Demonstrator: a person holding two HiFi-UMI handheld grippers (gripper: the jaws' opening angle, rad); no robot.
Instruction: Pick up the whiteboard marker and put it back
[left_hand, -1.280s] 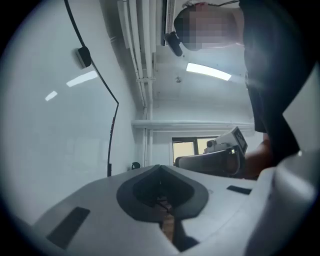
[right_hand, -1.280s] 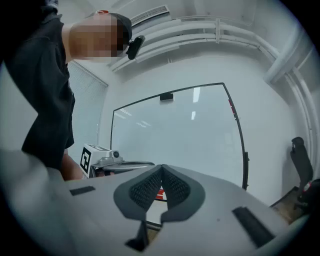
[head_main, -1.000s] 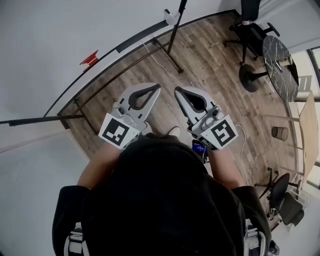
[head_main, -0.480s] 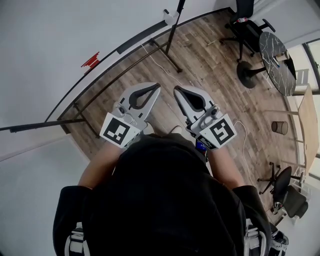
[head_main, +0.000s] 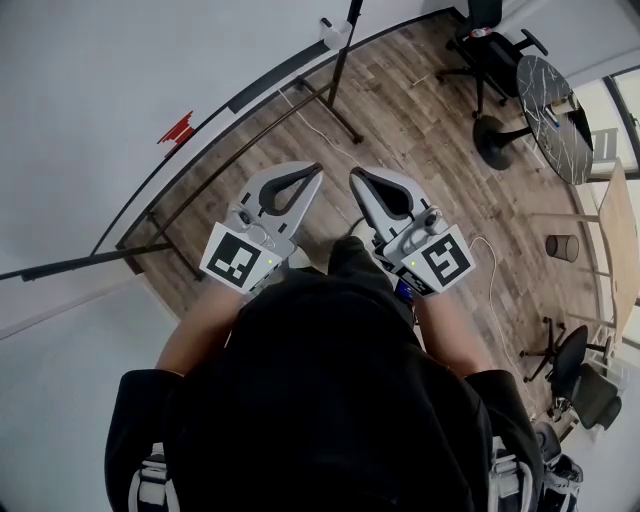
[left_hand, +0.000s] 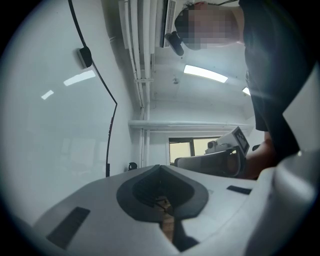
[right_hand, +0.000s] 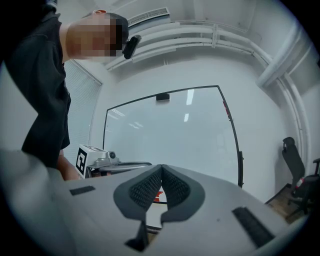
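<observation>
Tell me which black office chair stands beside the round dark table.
The chair at the head view's top edge, just left of the round table; the other chair sits at the lower right, well apart from it.

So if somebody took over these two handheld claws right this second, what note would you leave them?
Left claw: shut, nothing in it.
Right claw: shut, nothing in it, close beside the left one.
Small red thing sits at the whiteboard's lower edge. I cannot tell whether it is the marker.
Done: nothing picked up yet.
Left: find the marker, grasp it, put it back.
</observation>
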